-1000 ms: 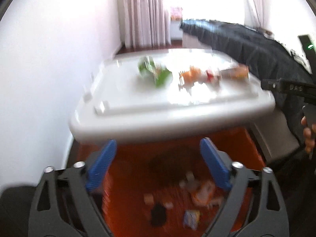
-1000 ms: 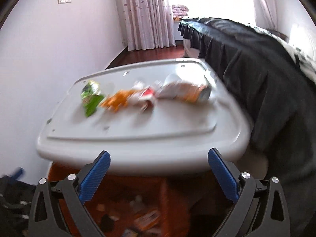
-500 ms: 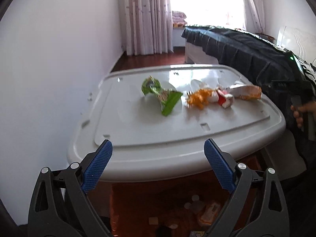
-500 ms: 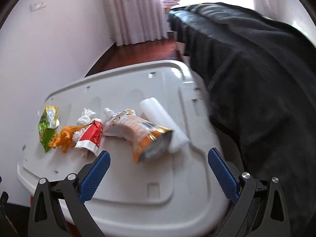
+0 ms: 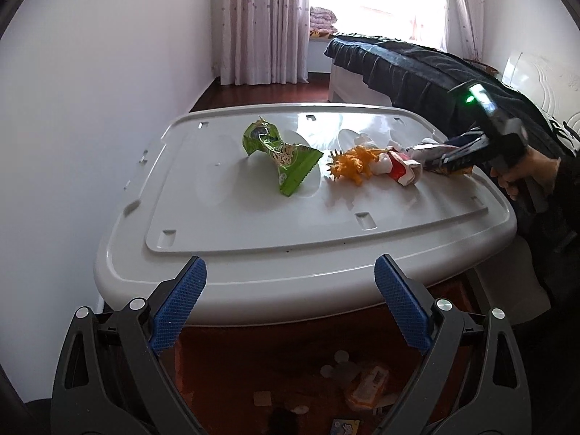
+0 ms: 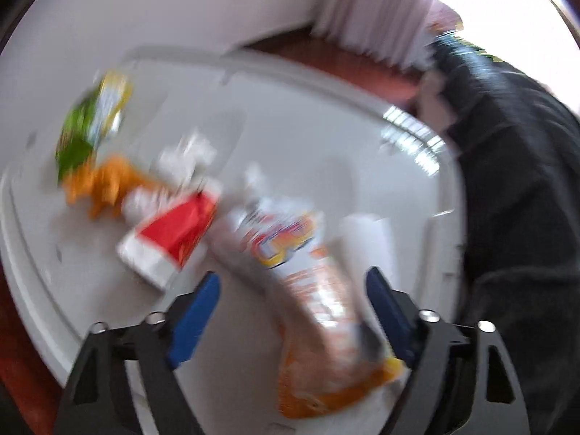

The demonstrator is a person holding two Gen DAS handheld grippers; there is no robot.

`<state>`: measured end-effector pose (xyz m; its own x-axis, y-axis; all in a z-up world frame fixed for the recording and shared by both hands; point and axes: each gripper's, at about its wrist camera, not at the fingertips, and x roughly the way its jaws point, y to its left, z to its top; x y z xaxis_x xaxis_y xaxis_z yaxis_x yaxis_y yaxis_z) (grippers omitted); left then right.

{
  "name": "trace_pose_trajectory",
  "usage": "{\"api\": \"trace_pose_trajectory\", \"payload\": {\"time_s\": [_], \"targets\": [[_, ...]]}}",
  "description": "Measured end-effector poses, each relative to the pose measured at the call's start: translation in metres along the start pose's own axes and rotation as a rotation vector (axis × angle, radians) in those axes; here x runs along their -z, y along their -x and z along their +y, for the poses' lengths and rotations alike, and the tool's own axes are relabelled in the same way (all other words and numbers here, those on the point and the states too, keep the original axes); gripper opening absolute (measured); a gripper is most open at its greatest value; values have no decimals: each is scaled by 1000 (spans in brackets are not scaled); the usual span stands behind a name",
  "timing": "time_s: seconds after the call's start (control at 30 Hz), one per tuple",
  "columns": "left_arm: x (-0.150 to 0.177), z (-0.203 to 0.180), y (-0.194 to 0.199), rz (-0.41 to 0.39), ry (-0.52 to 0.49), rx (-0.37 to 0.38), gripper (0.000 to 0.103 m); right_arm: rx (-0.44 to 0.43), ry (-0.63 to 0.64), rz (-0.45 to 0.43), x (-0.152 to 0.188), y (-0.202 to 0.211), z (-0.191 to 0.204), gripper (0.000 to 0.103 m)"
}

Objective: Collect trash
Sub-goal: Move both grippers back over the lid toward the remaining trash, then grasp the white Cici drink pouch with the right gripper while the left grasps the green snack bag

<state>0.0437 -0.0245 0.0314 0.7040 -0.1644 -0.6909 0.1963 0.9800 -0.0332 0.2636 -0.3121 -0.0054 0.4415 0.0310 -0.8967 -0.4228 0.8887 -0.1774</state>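
No lettering can be read anywhere — the print on the green wrapper (image 5: 282,152) ahead of the left tongs is too small, and the orange-white packet (image 6: 308,290) between the right tongs is blurred.

green wrapper (image 5: 282,152), orange wrapper (image 5: 353,162), white lid (image 5: 253,217).

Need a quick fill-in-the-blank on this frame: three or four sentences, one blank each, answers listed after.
1. The wrappers lie on top of a white plastic ____ lid.
2. Farthest left in the row of trash, in the left wrist view, is the ____ snack wrapper.
3. The right gripper, jaws closing, straddles the ____ and white snack bag without yet pinching it.
4. The left gripper is open and holds ____.

Missing words: bin; green; orange; nothing
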Motion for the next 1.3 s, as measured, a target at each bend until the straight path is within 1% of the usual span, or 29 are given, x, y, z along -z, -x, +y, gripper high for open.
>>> {"api": "trace_pose_trajectory", "payload": {"time_s": [0.03,0.07,0.1,0.13,0.17,0.2,0.23,0.27,0.3,0.33,0.43,0.53,0.6,0.67,0.7,0.73,0.8,0.9,0.93,1.0,1.03,1.1,1.17,1.23,1.3], "targets": [[0,0,0,1,2,3,92,-2,48,57,-1,-10,6,74],[0,0,-1,2,3,4,92,-19,46,64,-2,-11,5,74],[1,0,-2,5,4,4,92,-65,5,88,-5,-14,-2,73],[1,-1,-2,7,6,6,92,-109,-43,124,-8,-18,-10,75],[1,-1,-3,9,7,11,92,-123,-79,126,-10,-19,-17,73],[1,-1,-4,14,9,16,92,-112,-90,128,-12,-20,-18,71],[1,-1,-4,17,9,20,92,-101,-111,131,-12,-20,-19,64],[1,-2,-5,18,9,22,92,-87,-131,129,-12,-19,-19,52],[2,-2,-4,17,5,23,92,-100,-155,132,-12,-17,-20,40],[2,-2,-3,13,3,24,92,-115,-204,140,-10,-16,-23,38],[4,0,-1,11,14,30,92,-91,-301,127,-1,-10,-21,37],[7,4,-2,28,32,26,92,-87,-407,105,13,-2,-18,35],[10,7,-2,40,48,28,92,-102,-506,76,30,9,-17,35],[13,9,-4,48,53,15,92,-107,-584,49,44,18,-14,34],[14,9,-4,49,50,7,92,-130,-649,23,56,29,-13,34],[15,9,-4,50,48,-2,92,-145,-675,7,62,36,-11,34],[15,9,-6,56,47,-20,92,-192,-751,-53,81,58,-3,34],[1,7,-12,69,64,-18,92,-300,-833,-163,107,92,21,34],[-9,6,-16,71,79,-11,92,-324,-842,-197,109,102,34,35],[-31,3,-26,74,100,1,92,-331,-823,-251,114,118,49,35],[-45,1,-34,77,106,-5,92,-311,-801,-278,111,124,57,35],[-70,-2,-53,70,116,-42,92,-252,-742,-328,112,138,69,35],[-94,-3,-74,76,121,-74,92,-232,-706,-352,105,143,76,35],[-118,1,-105,98,151,-105,92,-207,-676,-374,105,150,78,35],[-128,5,-126,118,192,-111,92,-216,-670,-383,99,145,69,35]]}}
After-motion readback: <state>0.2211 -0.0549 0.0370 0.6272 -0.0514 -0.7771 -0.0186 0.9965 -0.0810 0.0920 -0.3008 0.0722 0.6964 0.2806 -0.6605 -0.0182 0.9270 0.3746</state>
